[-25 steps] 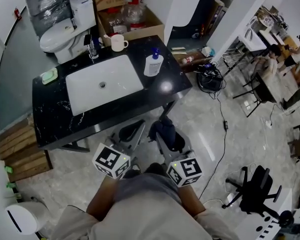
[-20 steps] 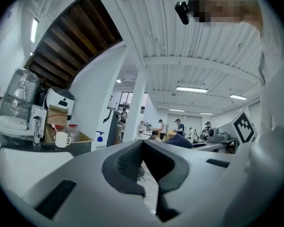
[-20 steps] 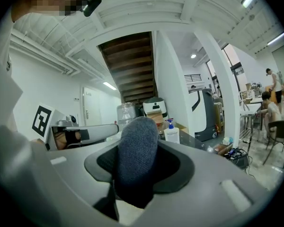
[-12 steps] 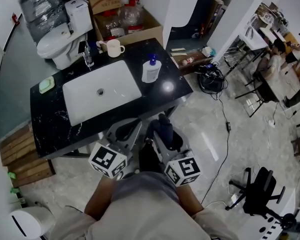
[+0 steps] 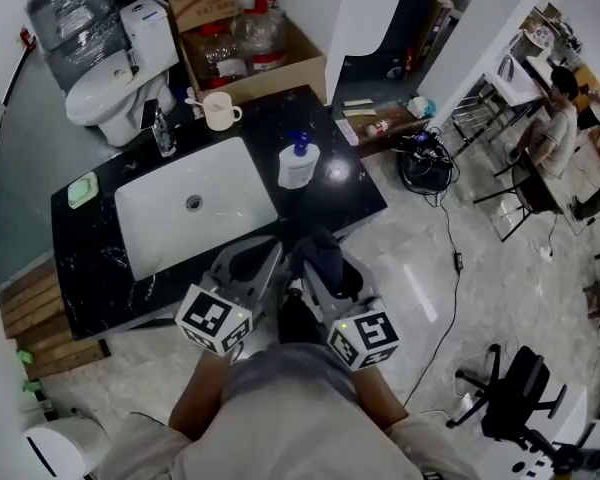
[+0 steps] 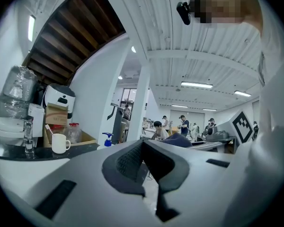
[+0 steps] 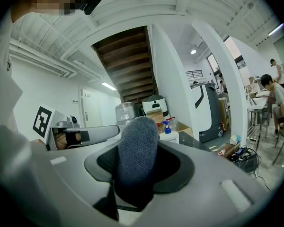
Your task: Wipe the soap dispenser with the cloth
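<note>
Right gripper (image 7: pixel 137 168), jaws clamped on bunched grey cloth (image 7: pixel 138 143), soap dispenser (image 7: pixel 168 130) well beyond

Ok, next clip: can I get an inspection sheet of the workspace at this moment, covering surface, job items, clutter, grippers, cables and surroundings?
Surface: black marbled counter with a white sink set into it.
Job's things: soap dispenser upright on the counter, right of the sink; cloth in the right gripper, away from the dispenser.
Clutter: mug and tap behind the sink; green item at the counter's left end.
Grippers: left gripper shut, empty; right gripper shut on the cloth; both near the counter's front edge.
Cables: black cables on the floor right of the counter.
Surroundings: toilet, cardboard box, office chair, seated person.
</note>
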{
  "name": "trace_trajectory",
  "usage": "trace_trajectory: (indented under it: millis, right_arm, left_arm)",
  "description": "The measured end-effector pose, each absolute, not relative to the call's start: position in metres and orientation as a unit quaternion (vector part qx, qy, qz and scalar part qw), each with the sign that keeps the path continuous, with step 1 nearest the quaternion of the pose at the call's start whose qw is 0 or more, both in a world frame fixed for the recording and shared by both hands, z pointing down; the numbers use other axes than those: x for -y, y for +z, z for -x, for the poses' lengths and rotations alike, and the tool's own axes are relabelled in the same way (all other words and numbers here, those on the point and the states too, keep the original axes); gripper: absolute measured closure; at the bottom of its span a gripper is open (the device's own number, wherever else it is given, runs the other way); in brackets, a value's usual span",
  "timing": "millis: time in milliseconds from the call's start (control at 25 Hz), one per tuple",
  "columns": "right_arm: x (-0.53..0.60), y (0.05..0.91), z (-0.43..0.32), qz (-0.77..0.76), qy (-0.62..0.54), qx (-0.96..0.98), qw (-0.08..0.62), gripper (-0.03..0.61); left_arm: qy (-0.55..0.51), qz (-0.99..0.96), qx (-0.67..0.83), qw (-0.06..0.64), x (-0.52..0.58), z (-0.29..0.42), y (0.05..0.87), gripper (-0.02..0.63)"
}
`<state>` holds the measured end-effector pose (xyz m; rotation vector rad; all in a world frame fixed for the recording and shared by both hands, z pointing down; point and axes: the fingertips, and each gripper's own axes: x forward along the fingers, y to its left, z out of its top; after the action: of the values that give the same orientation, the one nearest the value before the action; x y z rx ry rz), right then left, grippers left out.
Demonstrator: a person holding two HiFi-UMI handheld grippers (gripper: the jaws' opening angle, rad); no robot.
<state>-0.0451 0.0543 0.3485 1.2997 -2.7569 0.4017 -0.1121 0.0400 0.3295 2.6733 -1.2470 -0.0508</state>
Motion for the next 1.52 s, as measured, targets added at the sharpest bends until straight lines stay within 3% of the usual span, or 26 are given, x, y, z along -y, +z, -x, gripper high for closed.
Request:
trace_trajectory:
  millis: [760, 1520]
  right_arm:
    - [0.093, 0.366, 0.026, -0.398, 0.172, 0.901, 0.018, 0.411]
    - [0.166, 0.371, 0.019, -0.397, 0.171, 0.901, 0.021, 0.411]
  left_arm:
    - [0.064, -0.902, 0.419, 0.086, 0.101, 0.097, 0.343, 0.607]
    - [0.06, -0.899, 0.427, 0.077, 0.165, 0.11, 0.35, 0.606]
